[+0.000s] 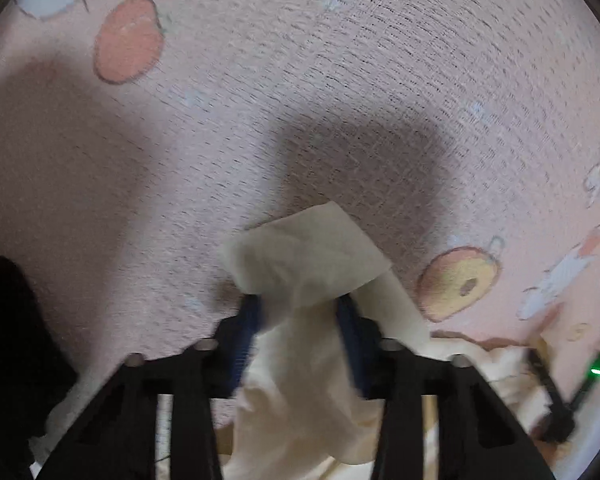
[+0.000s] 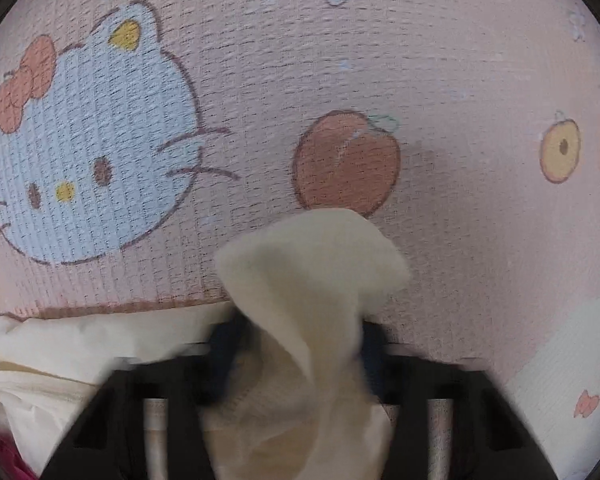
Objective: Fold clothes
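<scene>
A cream-coloured garment [image 1: 304,264] is bunched between the blue pads of my left gripper [image 1: 300,304], which is shut on it; a corner of the cloth pokes out past the fingertips and the rest trails down toward the lens. In the right wrist view another corner of the same cream garment [image 2: 312,256] stands up between the pads of my right gripper [image 2: 300,328], also shut on the cloth. More of this fabric lies crumpled at the lower left [image 2: 60,352]. Both grippers point steeply down at the pink mat.
Under everything lies a pink woven mat [image 1: 340,80] printed with a cartoon cat face [image 2: 88,152], apples [image 2: 346,164] and flowers. A dark object [image 1: 8,340] sits at the left edge. The other gripper, with a green light [image 1: 596,370], shows at the right edge.
</scene>
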